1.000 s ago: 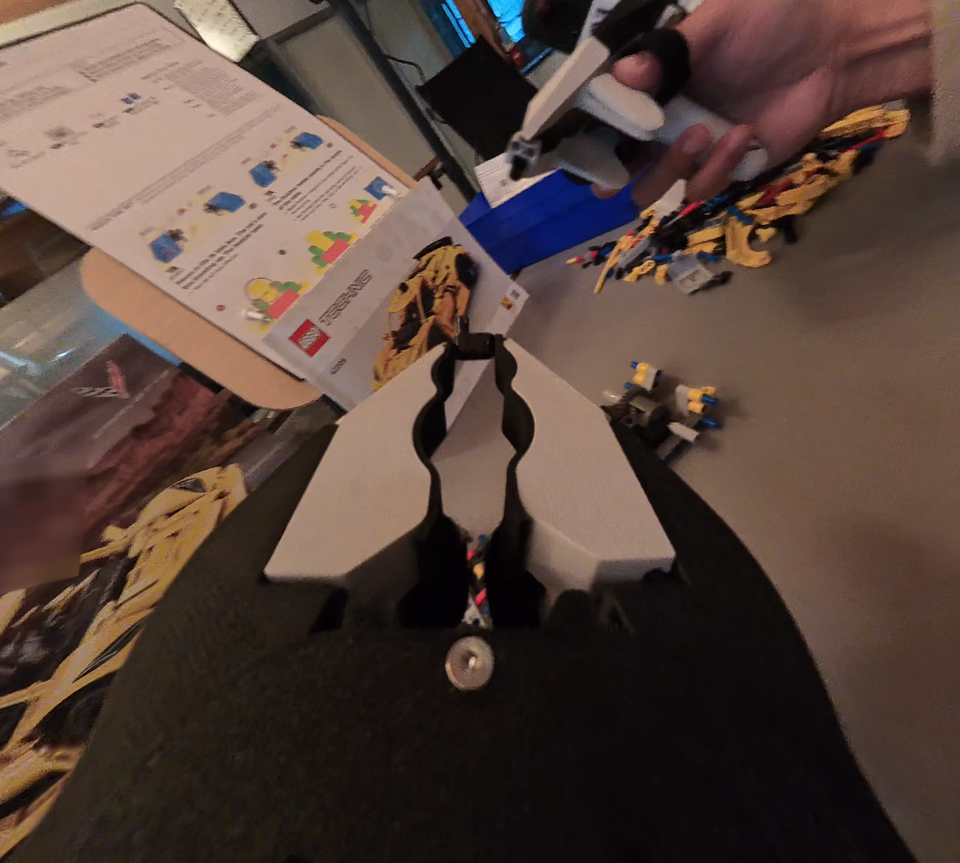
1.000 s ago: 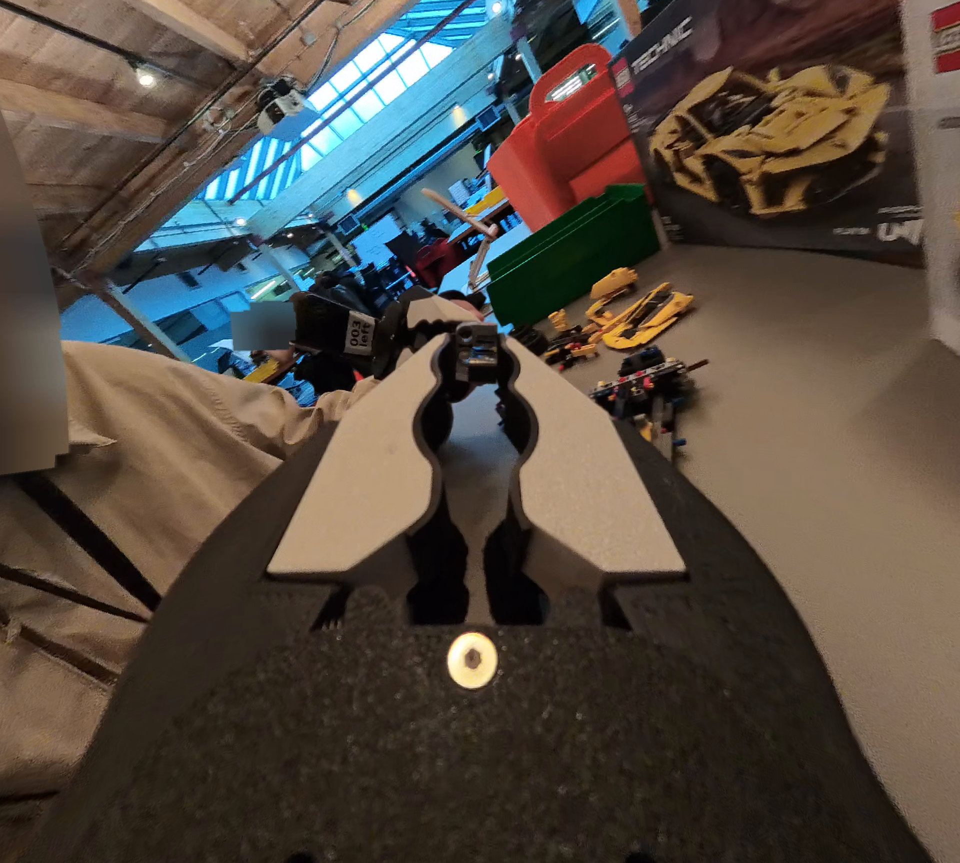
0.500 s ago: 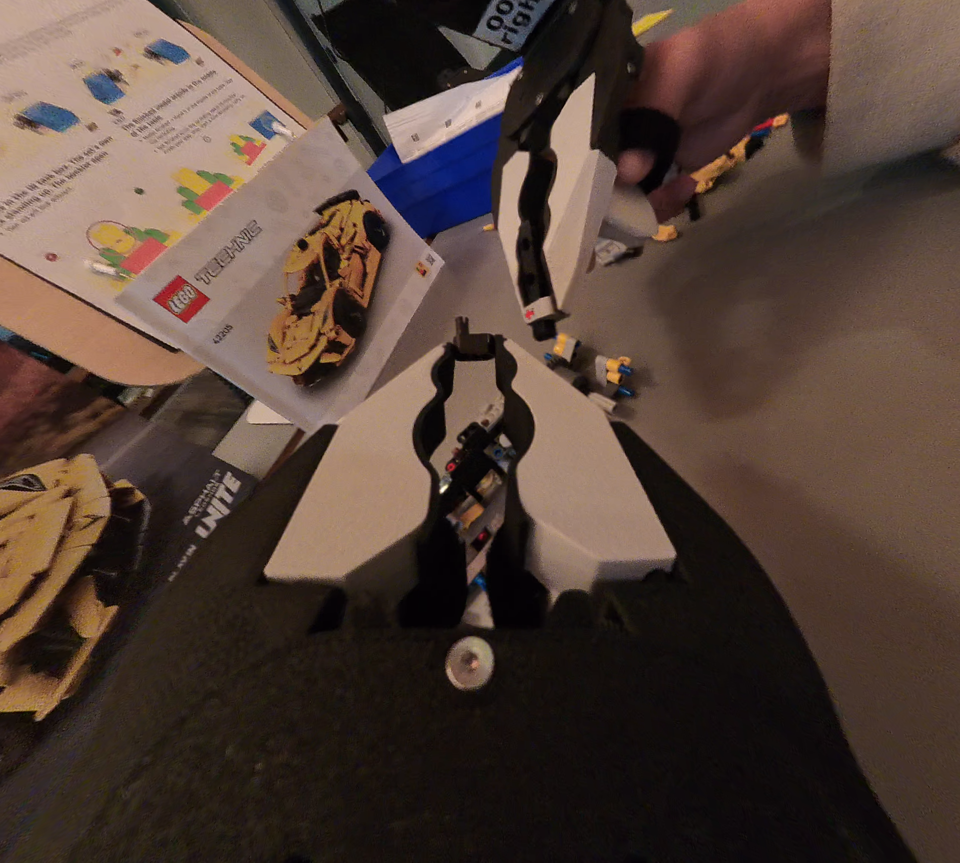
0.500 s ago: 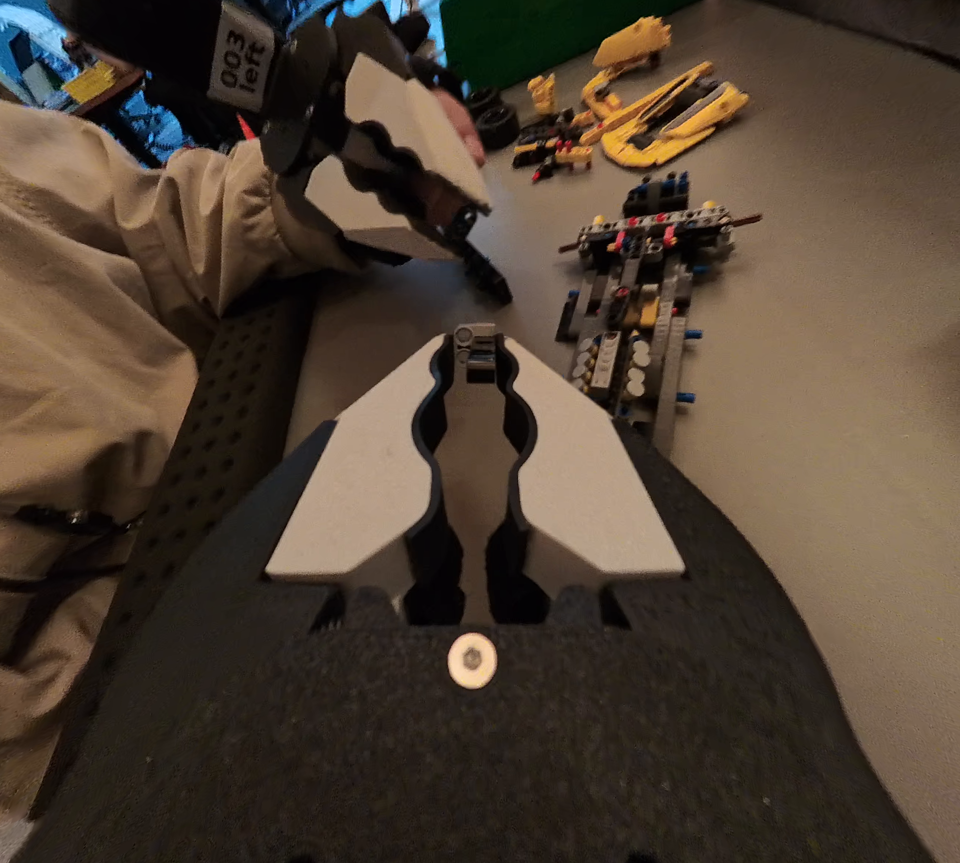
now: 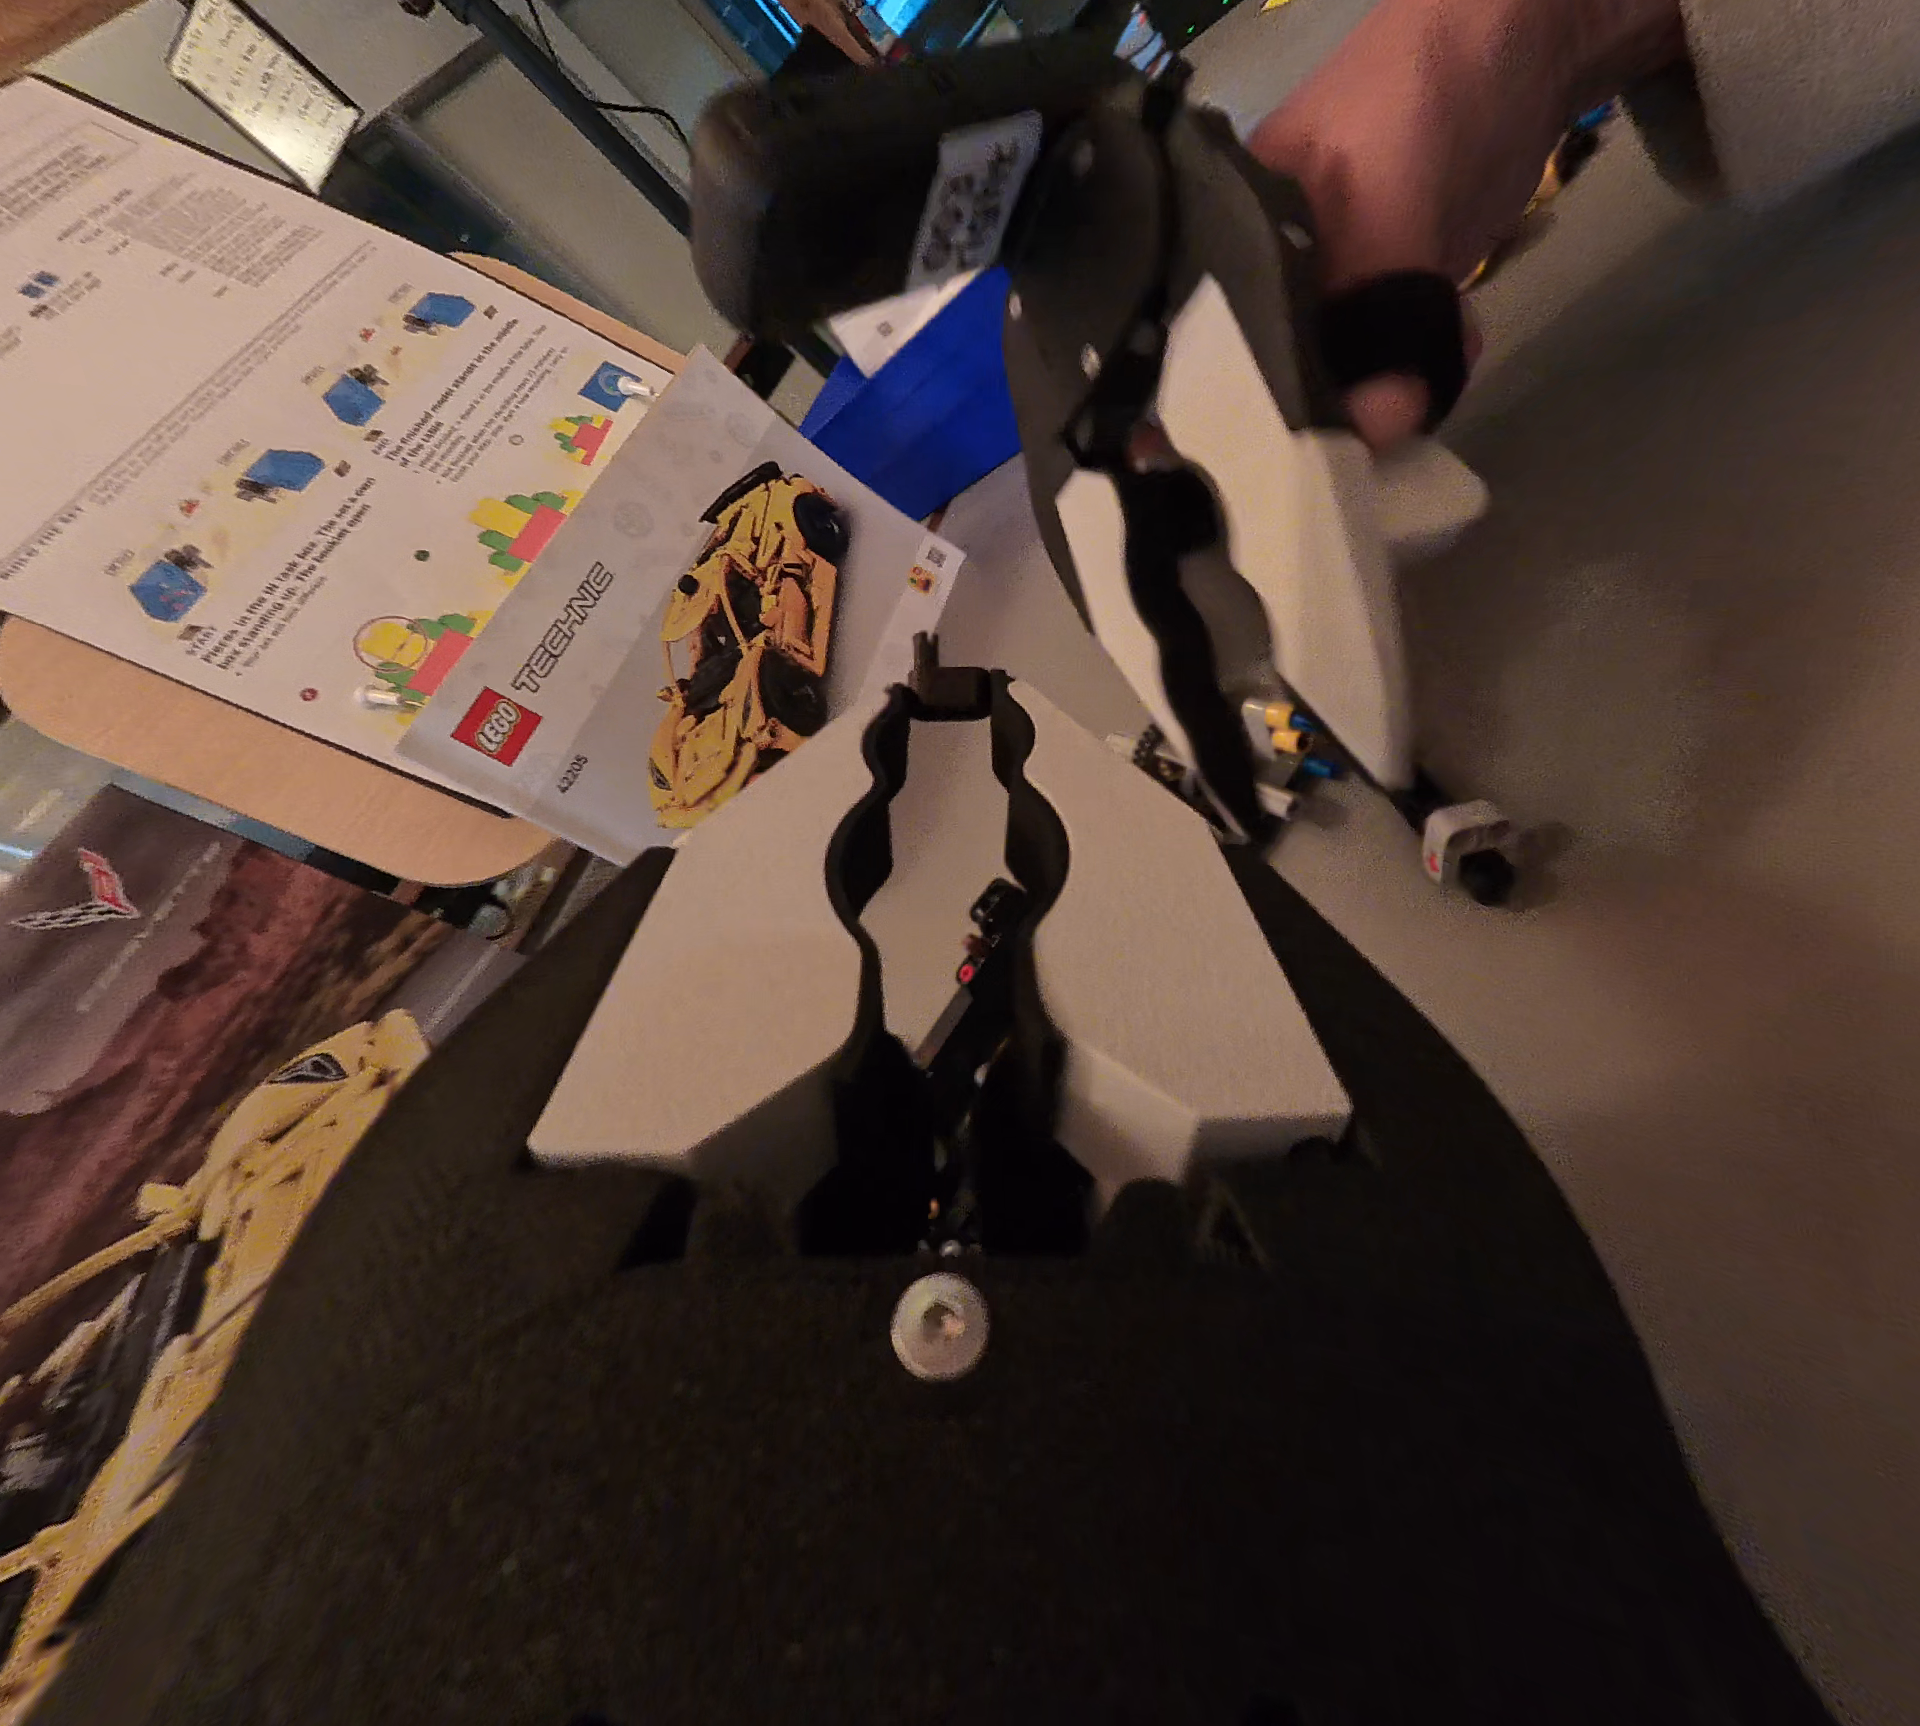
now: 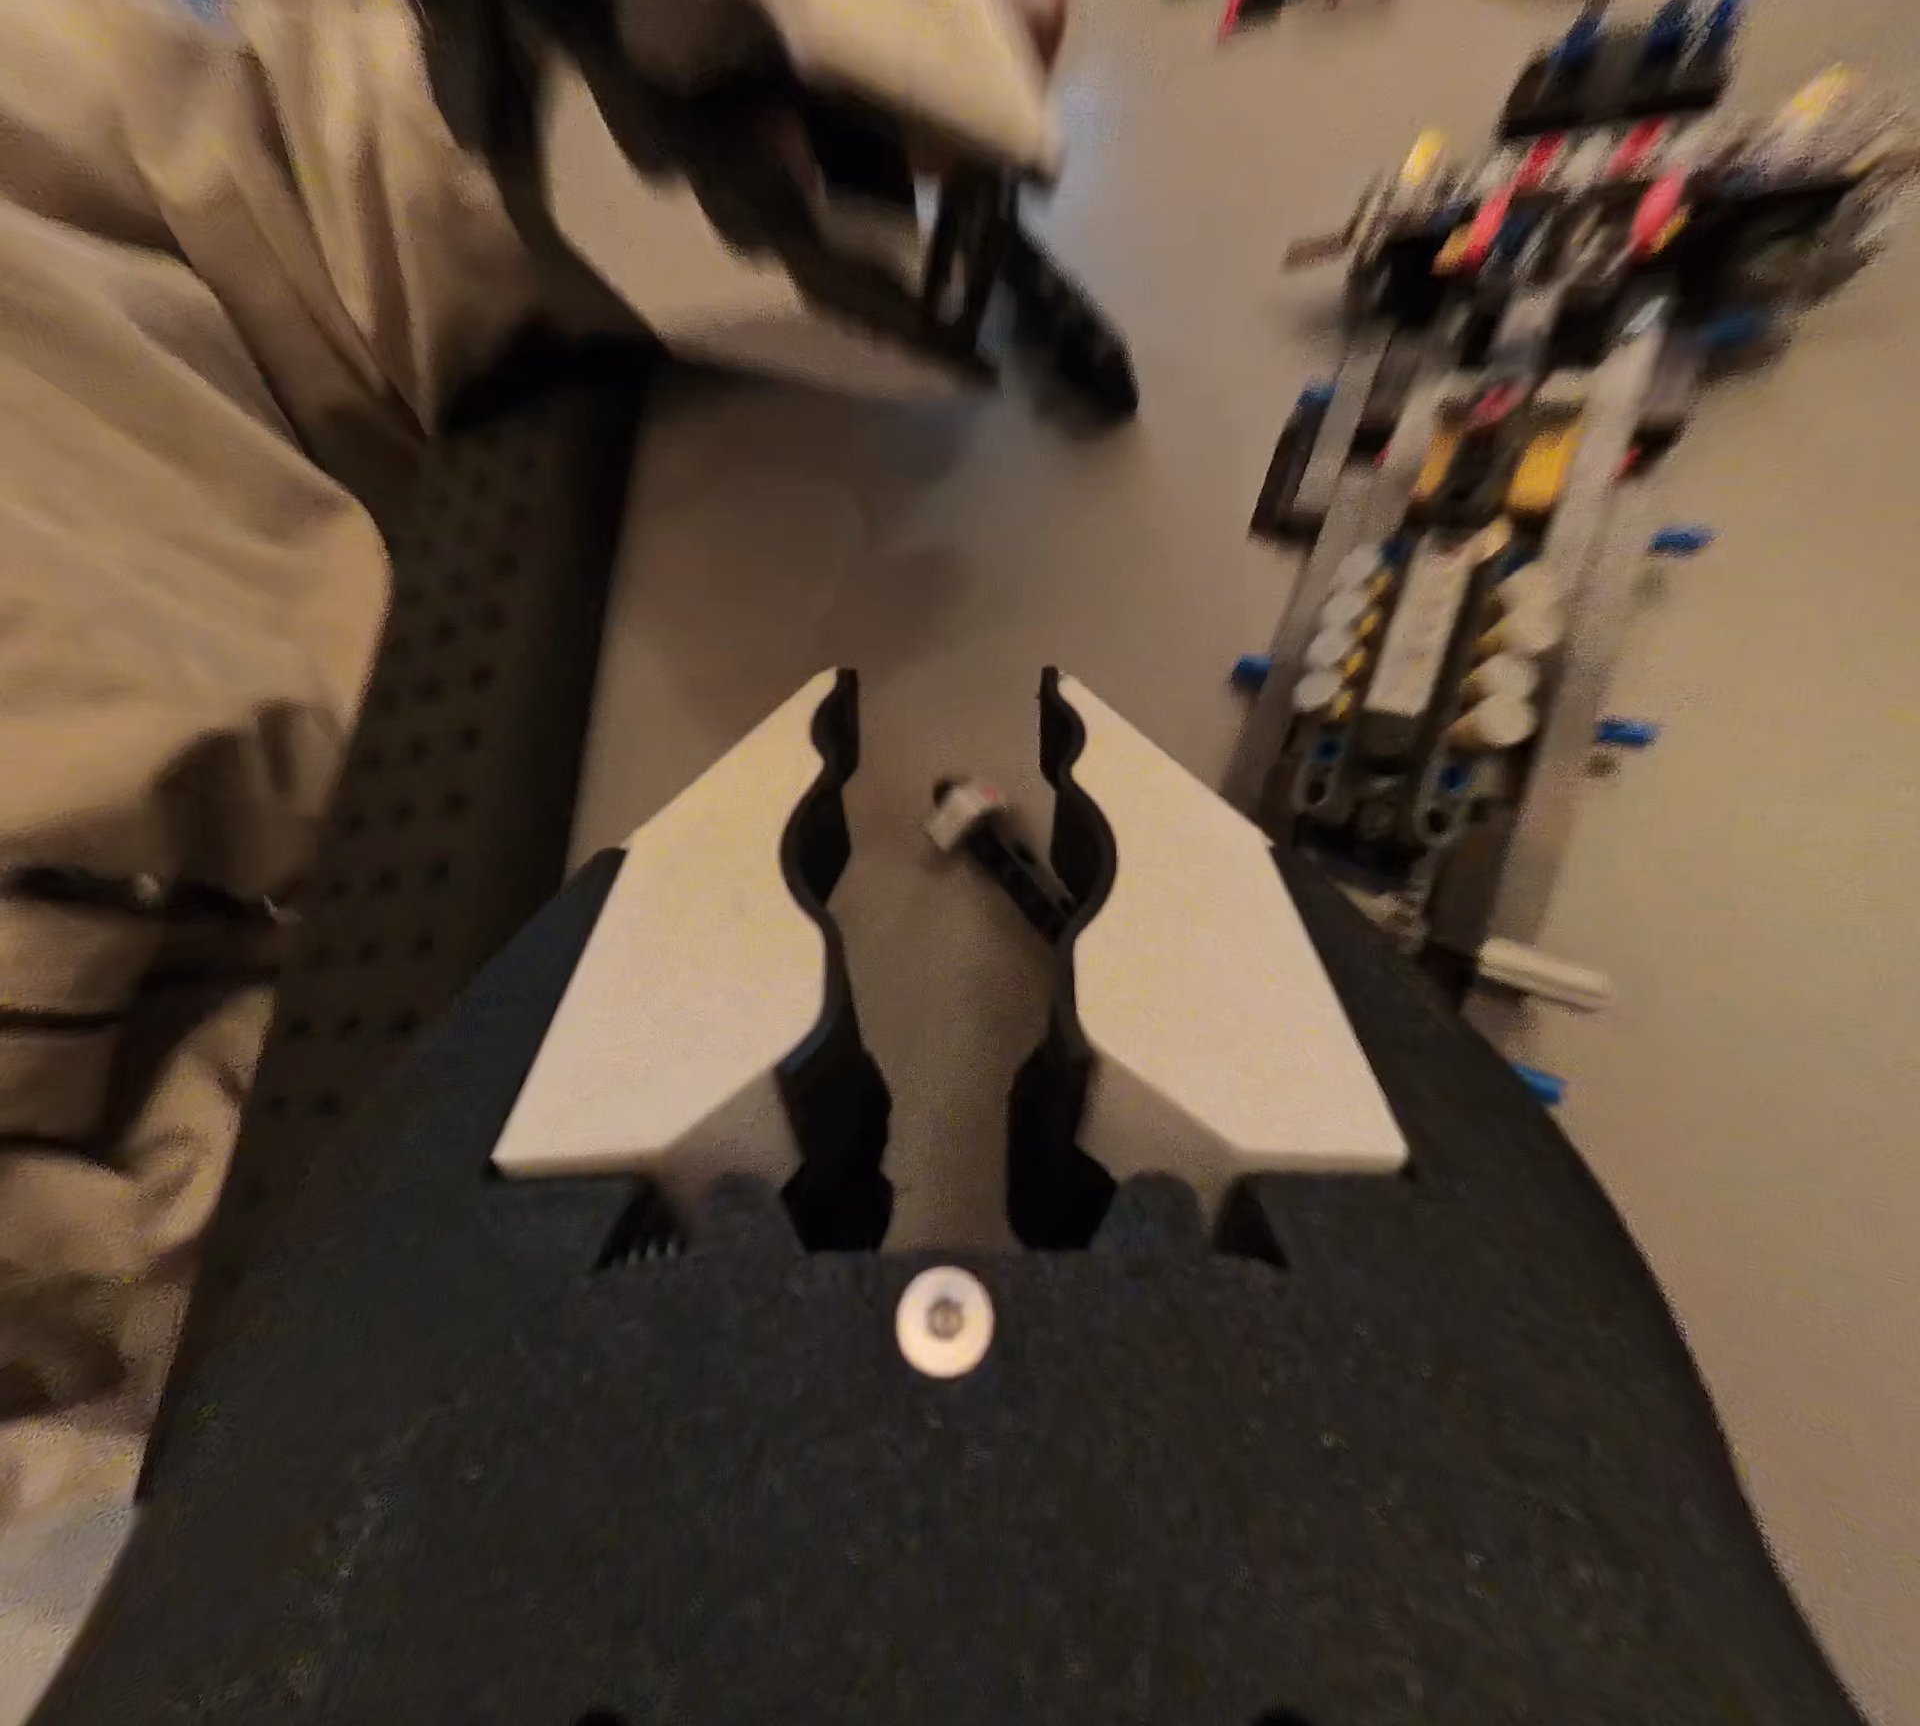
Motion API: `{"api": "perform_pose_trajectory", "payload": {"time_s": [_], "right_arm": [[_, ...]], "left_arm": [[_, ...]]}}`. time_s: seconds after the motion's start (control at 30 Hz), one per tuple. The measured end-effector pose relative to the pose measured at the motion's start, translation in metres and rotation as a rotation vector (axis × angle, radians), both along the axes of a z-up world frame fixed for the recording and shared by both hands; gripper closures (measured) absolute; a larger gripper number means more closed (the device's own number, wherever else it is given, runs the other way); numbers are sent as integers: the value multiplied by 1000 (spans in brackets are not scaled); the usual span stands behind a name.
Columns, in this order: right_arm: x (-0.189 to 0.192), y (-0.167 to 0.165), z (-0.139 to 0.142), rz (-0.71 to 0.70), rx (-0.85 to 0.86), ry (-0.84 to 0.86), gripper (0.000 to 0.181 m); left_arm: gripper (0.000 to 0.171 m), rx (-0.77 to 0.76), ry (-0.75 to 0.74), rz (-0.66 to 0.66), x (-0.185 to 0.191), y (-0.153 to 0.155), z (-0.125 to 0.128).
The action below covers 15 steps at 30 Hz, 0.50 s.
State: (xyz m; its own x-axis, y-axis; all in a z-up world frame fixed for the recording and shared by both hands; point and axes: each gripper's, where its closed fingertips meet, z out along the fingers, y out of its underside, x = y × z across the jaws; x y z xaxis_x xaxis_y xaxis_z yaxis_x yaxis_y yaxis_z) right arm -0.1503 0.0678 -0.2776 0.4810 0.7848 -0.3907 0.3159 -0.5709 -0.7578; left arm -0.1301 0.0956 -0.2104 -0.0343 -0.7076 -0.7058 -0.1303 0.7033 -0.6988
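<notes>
Grey tabletop [image 6: 1714, 1157] carries a part-built brick chassis [image 6: 1455, 596] at right of the right wrist view. Left gripper [image 5: 948, 689] is clenched on a small black piece [image 5: 940, 677]. Right gripper [image 6: 948, 689] stands released (view blurred); a grey-and-black pin piece [image 6: 992, 829] lies between its fingers, long axis diagonal, nearer the right finger.

Small black piece [image 5: 943, 689] pinched at fingertips.

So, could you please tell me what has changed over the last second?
The right tool has opened and let go of the small grey-and-black piece, which now lies on the table between its fingers; it has also swung down from pointing across the room. The left tool stays shut on its small black piece. The chassis assembly has not moved.
</notes>
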Motion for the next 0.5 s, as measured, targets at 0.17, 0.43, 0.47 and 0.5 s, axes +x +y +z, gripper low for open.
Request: {"api": "perform_pose_trajectory", "payload": {"time_s": [0.17, 0.43, 0.47, 0.5], "right_arm": [[17, 27, 63, -178, 98, 314, 147], [11, 26, 63, -162, 92, 328, 163], [10, 26, 64, -162, 95, 343, 165], [10, 28, 64, -171, 94, 343, 165]], "left_arm": [[156, 77, 15, 15, 2, 0, -5], [156, 75, 30, 9, 2, -2, -9], [156, 76, 31, 7, 2, -2, -10], [156, 80, 30, 9, 2, -1, -10]]}}
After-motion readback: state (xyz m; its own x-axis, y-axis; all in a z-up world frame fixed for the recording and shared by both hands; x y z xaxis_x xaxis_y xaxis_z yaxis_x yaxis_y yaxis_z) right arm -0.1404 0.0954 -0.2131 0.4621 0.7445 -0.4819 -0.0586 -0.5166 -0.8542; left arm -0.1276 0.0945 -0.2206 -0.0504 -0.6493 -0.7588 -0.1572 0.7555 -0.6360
